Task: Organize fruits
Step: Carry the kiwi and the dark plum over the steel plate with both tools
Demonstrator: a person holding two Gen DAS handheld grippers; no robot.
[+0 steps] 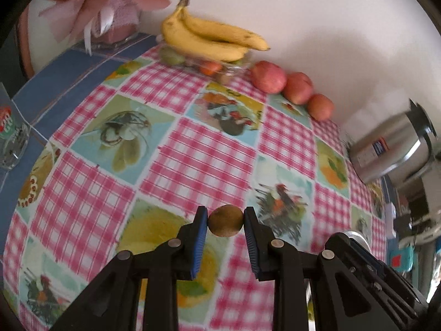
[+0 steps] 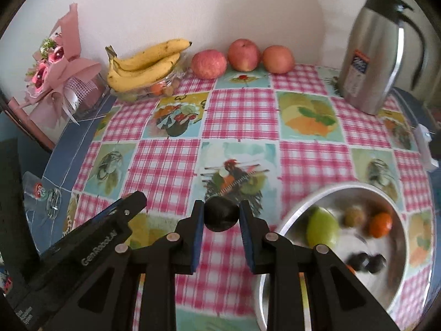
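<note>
My left gripper [image 1: 225, 220] is shut on a brown kiwi [image 1: 225, 221], held above the checked tablecloth. My right gripper [image 2: 221, 216] is shut on a dark round fruit [image 2: 221, 216], also off the cloth. To its right stands a metal bowl [image 2: 289, 215] with a green pear [image 2: 322, 226], a kiwi [image 2: 354, 215], an orange fruit [image 2: 381, 224] and two dark fruits [image 2: 366, 262]. The left gripper's body [image 2: 91, 245] shows at the lower left of the right wrist view. Bananas [image 1: 209, 37] lie on a clear dish [image 1: 234, 69] of small fruits at the wall, three red apples [image 1: 268, 77] beside them.
A steel thermos jug [image 2: 372, 55] stands at the back right. A pink wrapped bouquet [image 2: 60, 63] sits at the back left on the blue cloth. A drinking glass [image 2: 45, 195] stands near the left table edge. The wall closes off the back.
</note>
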